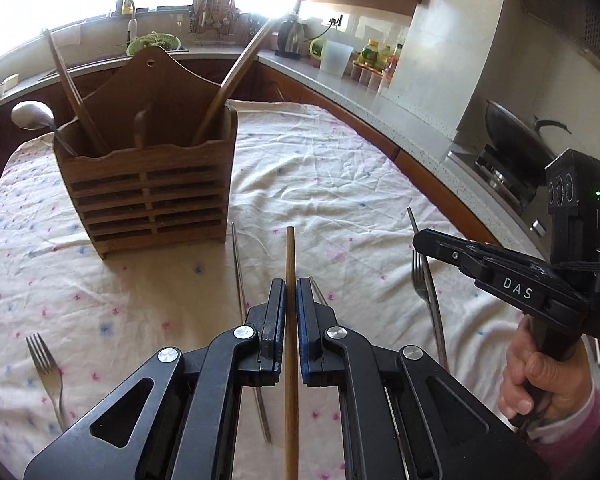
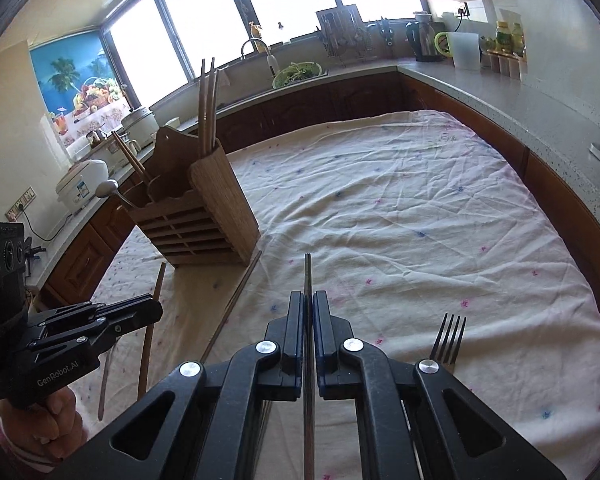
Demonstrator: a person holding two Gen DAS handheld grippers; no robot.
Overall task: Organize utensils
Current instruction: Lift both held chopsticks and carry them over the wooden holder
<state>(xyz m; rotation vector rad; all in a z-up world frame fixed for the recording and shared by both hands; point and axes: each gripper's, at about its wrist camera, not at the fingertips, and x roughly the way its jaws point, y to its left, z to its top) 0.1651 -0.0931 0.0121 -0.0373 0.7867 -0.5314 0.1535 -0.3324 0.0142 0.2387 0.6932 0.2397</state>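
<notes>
A wooden utensil holder [image 1: 147,184] stands on the cloth-covered table, with wooden sticks and a metal ladle [image 1: 29,114] in it; it also shows in the right wrist view [image 2: 203,216]. My left gripper [image 1: 291,292] is shut on a wooden chopstick [image 1: 290,256] that points toward the holder. My right gripper [image 2: 308,304] is shut on a thin metal utensil [image 2: 308,276], and it also appears at the right of the left wrist view [image 1: 420,238]. My left gripper also shows at the left of the right wrist view [image 2: 155,308].
Forks lie on the white cloth [image 1: 340,184]: one at front left [image 1: 45,368], one at right [image 1: 420,276], one beside my right gripper [image 2: 450,338]. A metal chopstick [image 1: 239,280] and wooden sticks [image 2: 235,300] lie near the holder. Kitchen counters ring the table.
</notes>
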